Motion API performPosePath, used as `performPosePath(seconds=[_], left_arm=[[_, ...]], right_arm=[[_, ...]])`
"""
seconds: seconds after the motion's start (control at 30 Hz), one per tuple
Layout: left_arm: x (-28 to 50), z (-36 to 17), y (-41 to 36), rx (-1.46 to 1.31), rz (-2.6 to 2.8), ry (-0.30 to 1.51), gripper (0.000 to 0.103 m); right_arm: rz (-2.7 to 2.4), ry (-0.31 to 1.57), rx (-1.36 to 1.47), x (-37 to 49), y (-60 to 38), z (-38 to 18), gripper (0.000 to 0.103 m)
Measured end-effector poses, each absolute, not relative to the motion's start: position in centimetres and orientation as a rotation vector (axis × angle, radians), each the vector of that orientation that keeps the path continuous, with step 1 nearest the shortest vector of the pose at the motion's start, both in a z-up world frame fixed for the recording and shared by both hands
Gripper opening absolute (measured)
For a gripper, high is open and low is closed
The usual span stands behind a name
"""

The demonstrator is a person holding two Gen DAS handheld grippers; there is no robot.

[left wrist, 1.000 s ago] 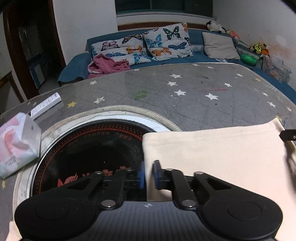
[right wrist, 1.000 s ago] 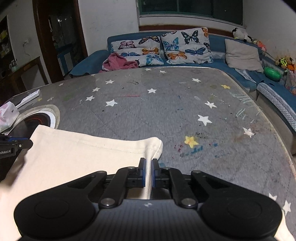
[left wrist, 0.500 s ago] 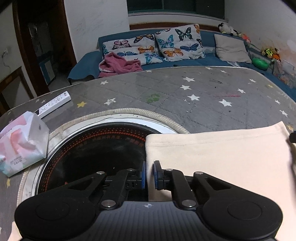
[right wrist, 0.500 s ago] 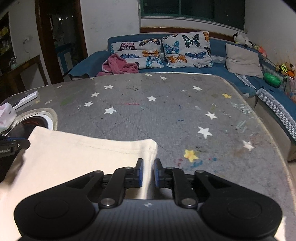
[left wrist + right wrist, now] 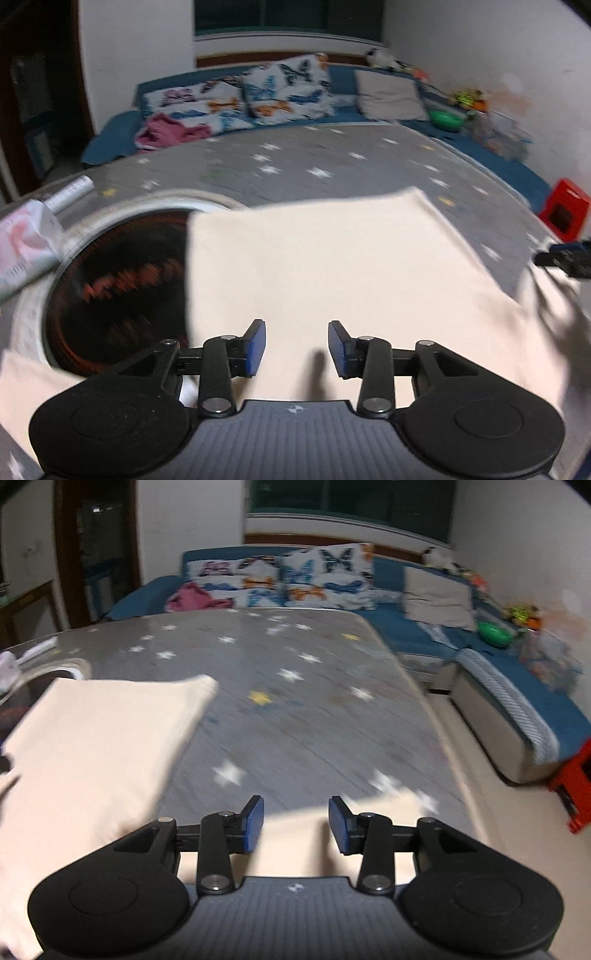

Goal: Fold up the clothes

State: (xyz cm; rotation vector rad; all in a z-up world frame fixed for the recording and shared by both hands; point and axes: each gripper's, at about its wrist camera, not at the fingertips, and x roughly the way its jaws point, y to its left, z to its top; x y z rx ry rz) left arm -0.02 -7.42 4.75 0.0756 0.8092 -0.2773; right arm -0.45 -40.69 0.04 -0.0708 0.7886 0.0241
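Left wrist view: our left gripper (image 5: 296,345) hangs with jaws wide apart, holding nothing. The cream cloth (image 5: 332,266) lies flat just ahead of and under the jaws, long axis running left-right across the desk (image 5: 295,173), its left edge over the round black cooktop (image 5: 110,280). The right gripper (image 5: 565,254) shows at the cloth's right edge. Half a second ago these jaws were pinched on the cloth's near-left edge; now they've let go and backed up.

Right wrist view: our right gripper (image 5: 296,827) is also wide open and empty. The cloth (image 5: 96,746) lies to the left of the jaws, a lower layer peeking under them. Earlier they were nearly closed at the folded corner; now released, view swung right. We judge the left gripper nearer the next edge.
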Motion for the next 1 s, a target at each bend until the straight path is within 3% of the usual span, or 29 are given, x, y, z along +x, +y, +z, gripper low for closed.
performPosePath(seconds=[0.3,0.7,0.8,1.0], left_arm=[[-5.0,4.2,-9.6,0.060,-0.340,0.812,0.040],[-6.1,3.4,-10.4,0.053,-0.334,0.832,0.042],[-6.1,3.3,-10.6,0.060,-0.332,0.829,0.043],[-6.3,3.2,-10.8,0.070,-0.331,0.825,0.046]], right_arm=[[-0.159,0.755,-0.003,-2.5,-46.2,-1.4,0.042],[-0.180,0.742,0.094,-3.0,-48.3,-2.2,0.040],[-0.177,0.727,0.103,-3.3,-48.5,-1.9,0.014],[-0.220,0.675,0.054,-4.7,-48.3,-0.9,0.009]])
